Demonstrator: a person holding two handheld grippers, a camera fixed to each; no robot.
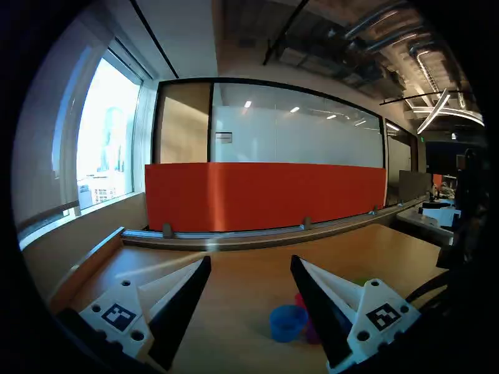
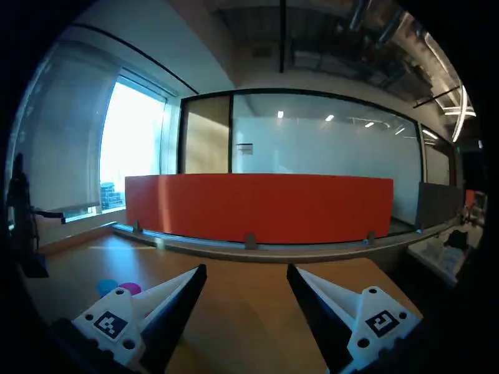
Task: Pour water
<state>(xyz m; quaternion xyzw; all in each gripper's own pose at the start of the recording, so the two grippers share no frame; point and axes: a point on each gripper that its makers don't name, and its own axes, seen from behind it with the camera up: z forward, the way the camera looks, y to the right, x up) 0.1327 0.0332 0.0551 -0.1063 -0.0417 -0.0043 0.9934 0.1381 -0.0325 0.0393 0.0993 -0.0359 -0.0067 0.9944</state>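
In the left gripper view my left gripper (image 1: 251, 265) is open above the wooden desk (image 1: 249, 280), nothing between its fingers. A blue cup (image 1: 287, 322) stands on the desk low down, just left of the right finger (image 1: 324, 305). A magenta cup (image 1: 308, 327) sits behind it, partly hidden by that finger, and a green bit (image 1: 360, 282) shows past the finger. In the right gripper view my right gripper (image 2: 247, 269) is open over the same desk (image 2: 249, 299). The blue cup (image 2: 106, 287) and magenta cup (image 2: 130, 288) appear far left, behind the left finger (image 2: 156, 305).
An orange divider panel (image 1: 265, 194) on a metal rail (image 1: 249, 237) closes the desk's far edge. A window (image 1: 106, 143) lies to the left, a glass wall behind. Dark equipment (image 1: 465, 212) stands at the right edge, more desks beyond. A dark stand (image 2: 22, 218) rises at the left.
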